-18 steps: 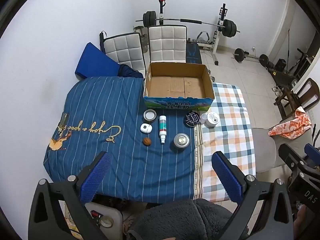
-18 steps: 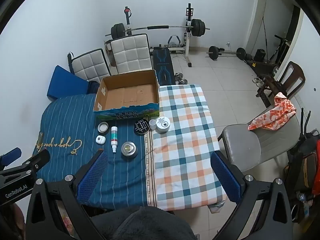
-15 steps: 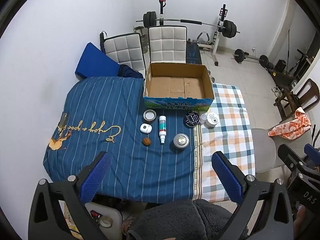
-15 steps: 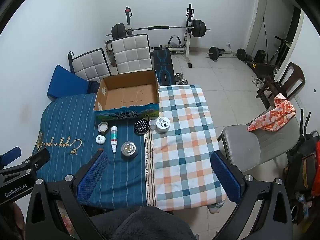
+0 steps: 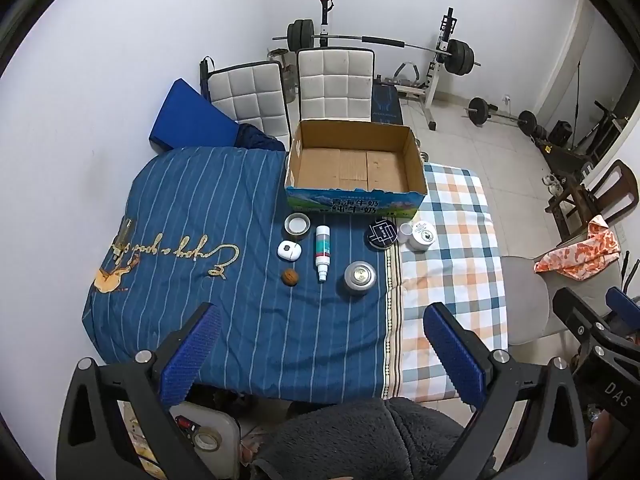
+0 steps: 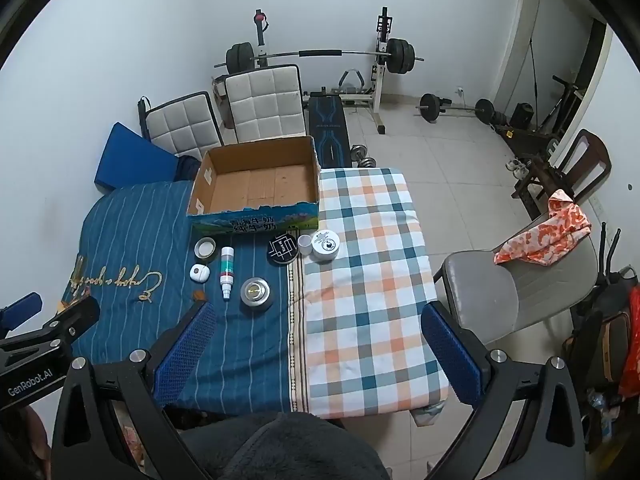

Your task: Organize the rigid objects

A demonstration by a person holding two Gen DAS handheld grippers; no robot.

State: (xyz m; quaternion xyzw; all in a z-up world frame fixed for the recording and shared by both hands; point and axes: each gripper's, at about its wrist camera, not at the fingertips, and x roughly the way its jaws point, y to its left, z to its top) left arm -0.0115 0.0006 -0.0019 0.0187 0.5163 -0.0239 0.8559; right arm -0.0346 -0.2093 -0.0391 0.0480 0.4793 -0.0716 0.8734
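Eight small things lie on the bench just in front of the cardboard box [image 5: 354,200], which has nothing inside. Right by the box are a tape roll [image 5: 297,225], a spray bottle [image 5: 322,252] lying flat, a black round tin [image 5: 382,233], a little white cup [image 5: 405,231] and a white jar [image 5: 422,234]. A bit farther from the box sit a white case [image 5: 289,249], a walnut [image 5: 290,277] and a silver tin [image 5: 360,277]. All look hard and light. The round tins may slip, so pinch them across the sides. Both the left gripper [image 5: 320,356] and right gripper [image 6: 316,354] hang well back from the box, fingers wide apart, holding nothing.
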